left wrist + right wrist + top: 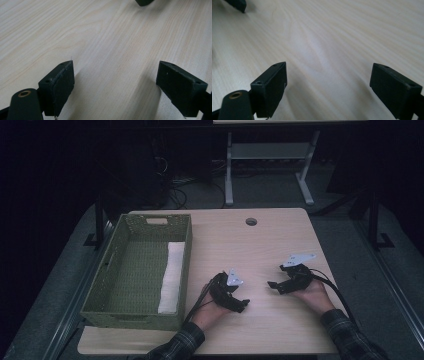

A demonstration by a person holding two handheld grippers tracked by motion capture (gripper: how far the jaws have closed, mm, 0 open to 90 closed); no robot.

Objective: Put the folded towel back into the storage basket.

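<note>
From the high view we see a green woven basket on the counter with a white folded cloth along its right wall; the left claw sits just right of the basket and the right claw farther right. In the left gripper view, the left claw gapes wide over bare wood, holding nothing. In the right gripper view, the right claw is likewise wide and empty.

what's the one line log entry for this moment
left gripper: open, empty | right gripper: open, empty | basket: white cloth inside
</note>
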